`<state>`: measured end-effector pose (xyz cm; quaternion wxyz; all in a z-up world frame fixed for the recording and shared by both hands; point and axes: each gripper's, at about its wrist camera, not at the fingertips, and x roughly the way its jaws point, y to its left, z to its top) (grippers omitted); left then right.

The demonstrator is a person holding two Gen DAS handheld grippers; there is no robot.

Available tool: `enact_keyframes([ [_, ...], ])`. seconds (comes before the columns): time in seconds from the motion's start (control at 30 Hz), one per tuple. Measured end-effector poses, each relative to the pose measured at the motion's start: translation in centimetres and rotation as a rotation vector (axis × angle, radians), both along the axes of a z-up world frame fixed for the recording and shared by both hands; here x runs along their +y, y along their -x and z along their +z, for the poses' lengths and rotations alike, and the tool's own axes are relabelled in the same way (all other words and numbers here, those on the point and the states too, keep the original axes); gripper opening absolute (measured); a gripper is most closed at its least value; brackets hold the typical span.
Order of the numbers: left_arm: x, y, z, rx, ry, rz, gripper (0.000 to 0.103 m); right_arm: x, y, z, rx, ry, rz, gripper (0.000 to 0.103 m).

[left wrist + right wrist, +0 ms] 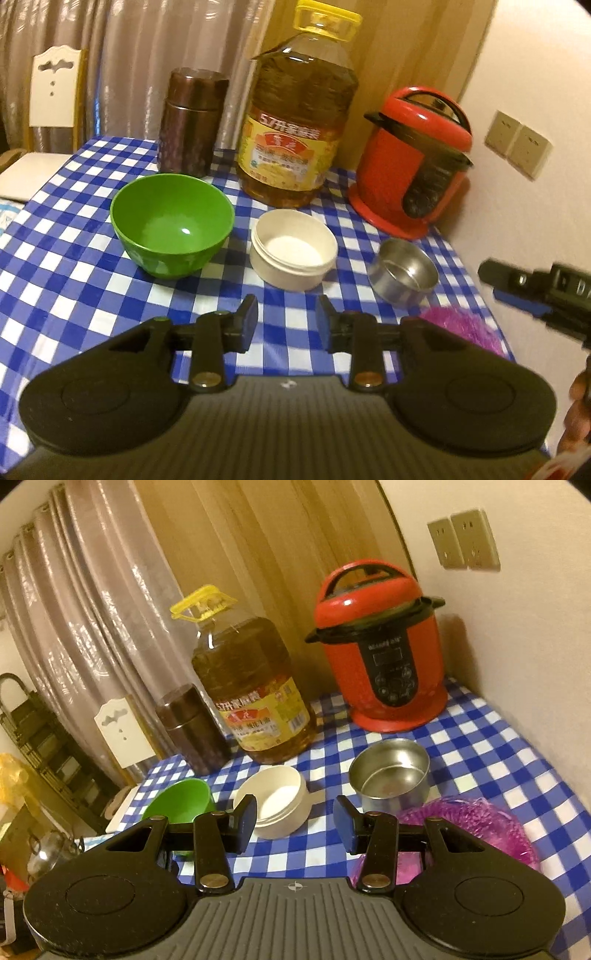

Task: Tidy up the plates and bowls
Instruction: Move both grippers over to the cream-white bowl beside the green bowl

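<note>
Three bowls stand in a row on the blue checked tablecloth (74,236): a green bowl (171,223) at the left, a white bowl (293,249) in the middle, a small steel bowl (404,269) at the right. A purple plate (461,328) lies in front of the steel bowl. My left gripper (287,321) hangs open in front of the white bowl, nothing between its fingers. In the right wrist view my right gripper (295,821) is open and empty, near the white bowl (275,801), the steel bowl (389,771) and the purple plate (476,830). The green bowl (181,797) lies left.
A brown canister (192,122), a large oil bottle (299,122) and a red pressure cooker (413,162) stand along the back of the table. A wall with sockets (517,144) bounds the right side. A white chair (51,96) stands at the far left. The right gripper's body (546,291) shows at the right.
</note>
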<state>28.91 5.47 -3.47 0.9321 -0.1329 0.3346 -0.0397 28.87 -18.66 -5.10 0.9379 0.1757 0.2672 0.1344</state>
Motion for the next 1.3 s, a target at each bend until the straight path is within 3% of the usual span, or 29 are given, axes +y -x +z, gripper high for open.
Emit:
enact_keyframes([
  [0.33,0.3,-5.9,-3.5,0.011,0.093,0.093,0.03,0.4,-7.6,-4.7,0.099,-0.053,-0.014,0.046],
  [0.67,0.5,-10.6,-5.7,0.042,0.118,0.111,0.03,2.5,-14.8,-6.1,0.179,-0.049,0.023,0.046],
  [1.1,0.9,-12.9,-8.5,0.085,0.236,0.163,0.03,4.2,-18.8,-8.6,0.238,-0.027,0.067,0.046],
  [1.3,0.7,-13.6,-9.0,0.084,0.234,0.171,0.03,4.7,-19.4,-9.6,0.257,-0.028,0.079,0.046],
])
